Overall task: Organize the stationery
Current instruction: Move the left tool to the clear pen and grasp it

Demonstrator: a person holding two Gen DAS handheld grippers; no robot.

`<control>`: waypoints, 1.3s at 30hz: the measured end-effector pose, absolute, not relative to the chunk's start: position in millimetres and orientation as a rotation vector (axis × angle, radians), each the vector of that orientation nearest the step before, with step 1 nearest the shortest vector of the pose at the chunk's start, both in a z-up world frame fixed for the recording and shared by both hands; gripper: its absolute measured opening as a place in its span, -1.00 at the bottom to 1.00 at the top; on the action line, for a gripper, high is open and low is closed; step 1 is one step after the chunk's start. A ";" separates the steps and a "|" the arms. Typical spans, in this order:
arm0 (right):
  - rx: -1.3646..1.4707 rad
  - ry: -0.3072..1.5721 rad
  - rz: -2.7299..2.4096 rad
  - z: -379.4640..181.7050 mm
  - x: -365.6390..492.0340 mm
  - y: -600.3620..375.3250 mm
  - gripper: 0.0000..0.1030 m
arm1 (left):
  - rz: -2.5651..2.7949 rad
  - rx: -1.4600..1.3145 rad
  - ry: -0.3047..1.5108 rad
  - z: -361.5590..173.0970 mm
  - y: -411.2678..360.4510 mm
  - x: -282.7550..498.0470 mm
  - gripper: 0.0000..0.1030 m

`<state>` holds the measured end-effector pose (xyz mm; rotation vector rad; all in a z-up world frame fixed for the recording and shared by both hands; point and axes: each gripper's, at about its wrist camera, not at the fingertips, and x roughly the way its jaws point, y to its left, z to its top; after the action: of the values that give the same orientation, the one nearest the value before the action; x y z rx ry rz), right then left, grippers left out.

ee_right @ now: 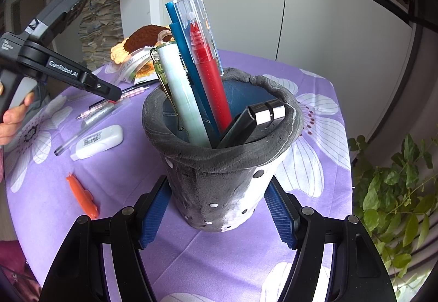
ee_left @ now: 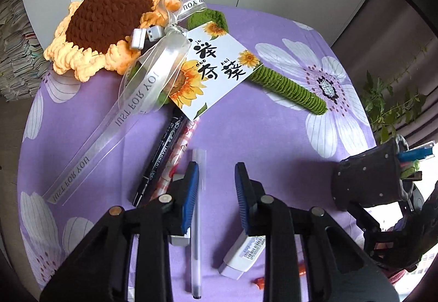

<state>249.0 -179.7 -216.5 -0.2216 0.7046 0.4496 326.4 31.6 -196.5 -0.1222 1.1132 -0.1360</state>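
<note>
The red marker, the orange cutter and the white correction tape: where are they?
red marker [ee_right: 212, 82], right wrist view, mid barrel.
orange cutter [ee_right: 82, 196], right wrist view, mid body.
white correction tape [ee_right: 98, 141], right wrist view, labelled casing.

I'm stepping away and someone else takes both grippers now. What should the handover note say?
Right gripper: jaws clamped on the grey pen pot, which stands on the purple cloth.
Left gripper: jaws open and empty, above the clear gel pen.
Done: red marker, blue pens, pale green pen and a black pen are in the pot.
Left on the cloth: clear gel pen, black marker, pink patterned pen, white correction tape, orange cutter.
</note>
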 end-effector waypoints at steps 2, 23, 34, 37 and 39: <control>-0.222 0.705 0.450 -216.4 248.9 -179.6 0.37 | -0.123 -0.112 1.121 -199.7 32.5 331.1 -0.54; -0.221 0.705 0.449 -216.4 249.1 -179.5 0.37 | -0.069 0.052 1.115 -211.5 12.0 336.3 -0.80; -0.221 0.705 0.448 -216.5 249.2 -179.6 0.37 | -0.141 0.051 0.937 -146.5 0.1 289.4 -0.80; -0.221 0.705 0.448 -216.5 249.2 -179.7 0.37 | -0.162 0.048 0.899 -132.0 -4.8 279.0 -0.80; -0.221 0.705 0.448 -216.4 249.2 -179.7 0.37 | -0.182 0.046 0.884 -123.8 -7.5 273.2 -0.80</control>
<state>249.2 -179.7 -216.4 -0.2212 0.7050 0.4484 273.2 -7.5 -123.8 0.0459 0.8836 -0.1823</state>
